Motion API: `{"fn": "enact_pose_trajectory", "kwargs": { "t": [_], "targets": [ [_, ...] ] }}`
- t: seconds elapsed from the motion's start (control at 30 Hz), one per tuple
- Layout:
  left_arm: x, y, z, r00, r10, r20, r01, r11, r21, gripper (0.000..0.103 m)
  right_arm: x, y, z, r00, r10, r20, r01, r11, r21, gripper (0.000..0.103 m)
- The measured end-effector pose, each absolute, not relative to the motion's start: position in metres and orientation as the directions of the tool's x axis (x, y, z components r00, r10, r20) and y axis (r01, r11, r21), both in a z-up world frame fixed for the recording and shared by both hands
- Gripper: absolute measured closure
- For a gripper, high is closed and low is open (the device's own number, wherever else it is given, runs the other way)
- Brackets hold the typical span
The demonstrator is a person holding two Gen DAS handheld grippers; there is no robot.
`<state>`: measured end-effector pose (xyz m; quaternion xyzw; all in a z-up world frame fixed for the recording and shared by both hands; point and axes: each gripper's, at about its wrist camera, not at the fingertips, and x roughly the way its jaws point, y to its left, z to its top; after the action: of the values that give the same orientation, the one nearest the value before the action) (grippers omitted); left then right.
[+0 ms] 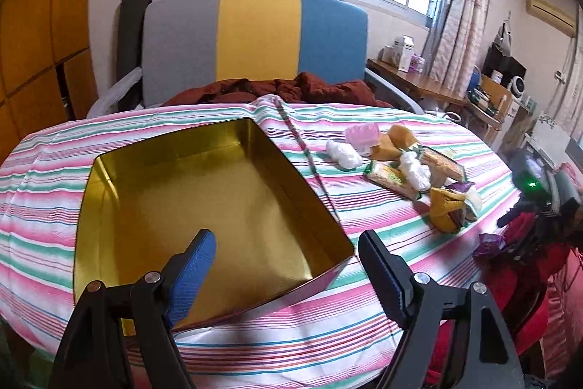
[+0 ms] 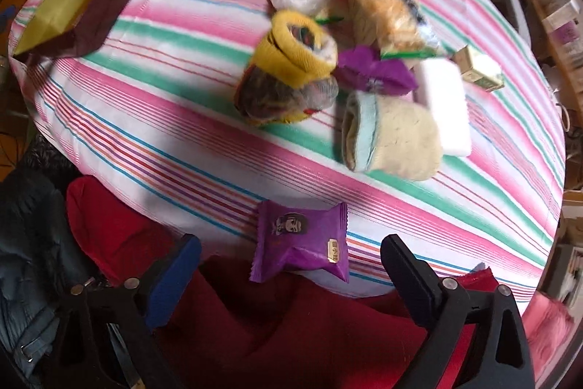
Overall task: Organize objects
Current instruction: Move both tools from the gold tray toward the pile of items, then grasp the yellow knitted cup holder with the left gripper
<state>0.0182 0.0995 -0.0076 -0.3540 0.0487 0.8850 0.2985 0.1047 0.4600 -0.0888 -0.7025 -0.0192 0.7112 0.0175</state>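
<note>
Right hand-held gripper (image 2: 291,276) hangs released over the purple snack packet (image 2: 302,243) at the surface's near edge, probably first pick. Left hand-held gripper (image 1: 288,261), also released, straddles the empty gold tin (image 1: 204,206), maybe steadying it.

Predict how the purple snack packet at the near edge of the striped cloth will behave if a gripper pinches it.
The purple snack packet looks puffed and glossy, so it probably weighs little and may crinkle or slip between pads. It overhangs the striped cloth's edge, so a nudge could tip it off.
</note>
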Motion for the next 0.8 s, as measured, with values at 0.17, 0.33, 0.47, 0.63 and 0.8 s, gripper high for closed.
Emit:
{"fn": "enact_pose_trajectory", "kwargs": {
  "t": [0.17,0.33,0.47,0.63,0.8],
  "targets": [
    [0.020,0.112,-0.004,-0.532,0.535,-0.656,-0.605,-0.782,-0.147,0.021,0.105,0.470,-0.099,0.018,0.056,-0.998,-0.012,-0.998,-0.057,0.045],
    [0.013,0.132,-0.006,-0.464,0.568,-0.680,-0.621,-0.756,-0.207,0.022,0.112,0.484,-0.092,-0.019,0.070,-0.997,-0.057,-0.996,-0.069,0.057],
    [0.015,0.161,-0.007,-0.415,0.594,-0.689,-0.683,-0.704,-0.196,0.022,0.119,0.503,-0.081,-0.056,0.141,-0.989,-0.153,-0.980,-0.131,0.061],
    [0.024,0.208,-0.012,-0.322,0.633,-0.704,-0.766,-0.611,-0.199,0.022,0.127,0.526,-0.076,-0.089,0.122,-0.989,-0.274,-0.957,-0.093,0.059],
    [0.026,0.252,-0.027,-0.238,0.634,-0.736,-0.807,-0.551,-0.213,0.022,0.133,0.530,-0.063,-0.144,0.077,-0.987,-0.294,-0.955,-0.031,0.035]
  ]
}}
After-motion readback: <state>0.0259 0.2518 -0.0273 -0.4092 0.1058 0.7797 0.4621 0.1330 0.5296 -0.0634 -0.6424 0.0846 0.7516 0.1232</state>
